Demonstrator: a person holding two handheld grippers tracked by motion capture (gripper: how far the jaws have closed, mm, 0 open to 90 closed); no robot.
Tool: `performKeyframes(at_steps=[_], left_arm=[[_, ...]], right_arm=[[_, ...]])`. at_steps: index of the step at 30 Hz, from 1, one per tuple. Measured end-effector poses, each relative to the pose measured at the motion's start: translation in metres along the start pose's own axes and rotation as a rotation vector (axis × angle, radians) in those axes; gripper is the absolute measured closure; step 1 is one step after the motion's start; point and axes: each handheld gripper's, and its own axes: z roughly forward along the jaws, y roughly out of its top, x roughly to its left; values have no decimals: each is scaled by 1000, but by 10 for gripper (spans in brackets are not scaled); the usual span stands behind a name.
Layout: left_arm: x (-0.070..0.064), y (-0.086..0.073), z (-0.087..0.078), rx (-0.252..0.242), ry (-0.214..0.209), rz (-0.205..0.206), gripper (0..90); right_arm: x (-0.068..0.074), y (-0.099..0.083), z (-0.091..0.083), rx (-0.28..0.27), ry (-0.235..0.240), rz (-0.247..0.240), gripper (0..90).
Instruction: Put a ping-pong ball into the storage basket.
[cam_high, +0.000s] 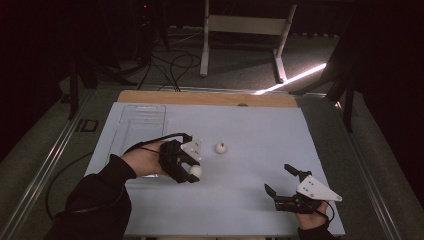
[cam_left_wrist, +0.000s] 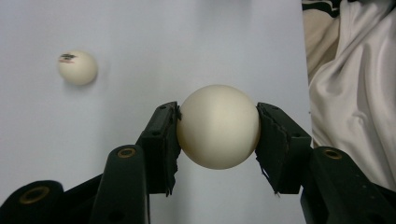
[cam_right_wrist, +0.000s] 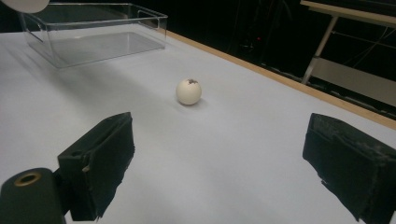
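Held ball (cam_left_wrist: 218, 126): smooth, matt off-white, looks like hard plastic, soft sheen only. Second ball (cam_right_wrist: 188, 91): same finish, with a dark scuffed mark on top. Left gripper (cam_left_wrist: 218, 140): black matt plastic arms, brass-looking inserts; pads (cam_left_wrist: 164, 144) look like rubber or foam, edges torn and rough. Right gripper (cam_right_wrist: 224, 163): same worn, grainy black pads. Table (cam_high: 260, 130): matt pale sheet, smooth, paper- or vinyl-like; bare wood strip (cam_high: 200, 98) at far edge. Bin (cam_right_wrist: 93, 32): clear glossy plastic. Cloth (cam_left_wrist: 355, 84): white, creased, slight satin shine.

Dim, dark surroundings — table (cam_high: 240, 125) evenly lit, soft shadows, slight blur throughout.
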Motion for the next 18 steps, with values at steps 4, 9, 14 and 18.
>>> performKeyframes(at_steps=[4,9,14,18], left_arm=[[1,-4,-8,-4,11,-12,525],[3,-11,-18,-5,36,-20,524],[5,-18,-26,-8,44,-34,524],[7,-24,-33,-16,57,-46,524]], right_arm=[[0,0,0,1,0,0,91],[0,0,0,5,1,-2,91],[0,0,0,2,-1,0,91],[0,0,1,6,1,-3,91]])
